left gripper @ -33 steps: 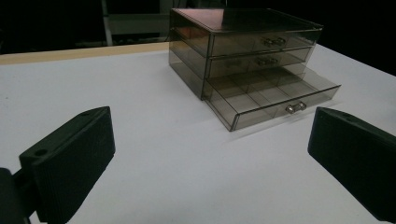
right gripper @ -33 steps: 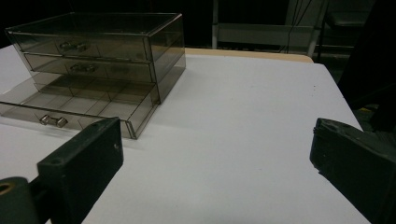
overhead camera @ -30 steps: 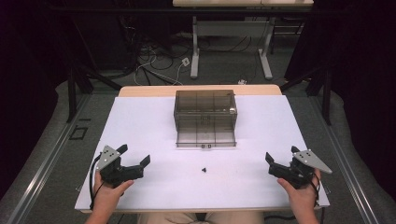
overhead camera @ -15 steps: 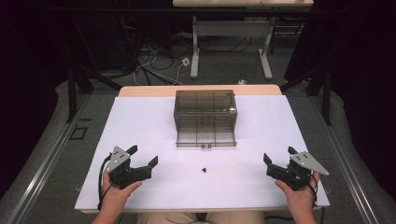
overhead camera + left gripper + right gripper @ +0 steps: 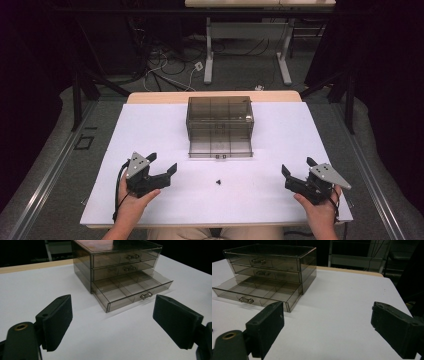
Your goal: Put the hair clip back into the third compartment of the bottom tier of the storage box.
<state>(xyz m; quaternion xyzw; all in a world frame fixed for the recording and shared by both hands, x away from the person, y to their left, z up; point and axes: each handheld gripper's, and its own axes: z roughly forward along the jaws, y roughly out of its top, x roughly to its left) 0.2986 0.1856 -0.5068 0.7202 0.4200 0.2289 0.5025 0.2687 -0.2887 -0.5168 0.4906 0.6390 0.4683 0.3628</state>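
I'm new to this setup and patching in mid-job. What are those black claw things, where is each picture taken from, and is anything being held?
Those are no robot arms. A person holds a two-jaw hand tool in each hand: the left gripper and the right gripper. The high view looks down from above the person's side of the table. The other two pictures come from a camera riding on each gripper, looking out between its black jaws.

On the white table stands a smoky clear drawer box, its bottom drawer pulled out. A small dark part lies in front of it; I cannot tell what it is. Both grippers' jaws have just been closing, with nothing between them. Nothing is held.
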